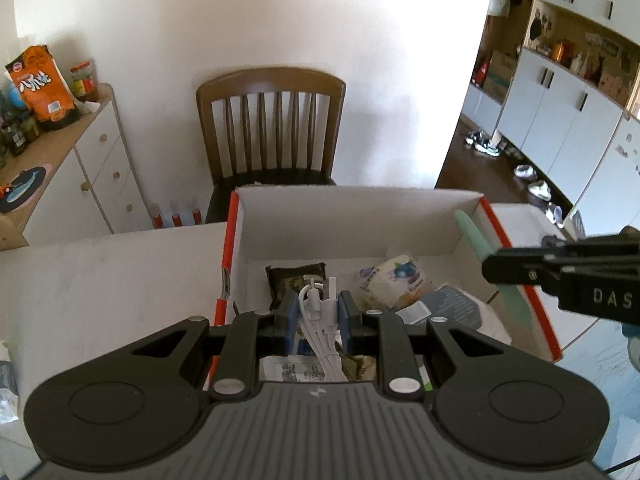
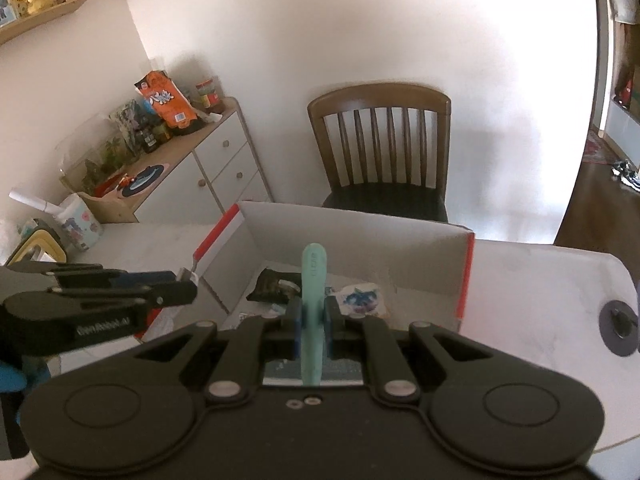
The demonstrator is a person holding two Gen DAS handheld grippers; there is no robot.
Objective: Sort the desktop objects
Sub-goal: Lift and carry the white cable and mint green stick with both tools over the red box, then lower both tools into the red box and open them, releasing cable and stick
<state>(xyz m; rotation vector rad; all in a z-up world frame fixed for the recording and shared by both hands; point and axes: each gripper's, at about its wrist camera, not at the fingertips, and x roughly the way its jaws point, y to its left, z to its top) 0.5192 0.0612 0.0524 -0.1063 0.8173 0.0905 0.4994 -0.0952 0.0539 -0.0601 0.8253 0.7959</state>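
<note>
We hold both loads above the open box (image 1: 440, 216) at the tabletop's (image 1: 100, 272) far edge; left tool (image 1: 319, 312) clamped on the white cable (image 1: 320, 332); right tool (image 2: 313, 320) clamped on the upright green stick (image 2: 313, 280).

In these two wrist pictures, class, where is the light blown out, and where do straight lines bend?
Left wrist view: the wall behind the chair glares white at upper right; the cupboards bow at the right edge. Right wrist view: the wall at upper right washes out; the door frame curves; the left gripper looks soft.
</note>
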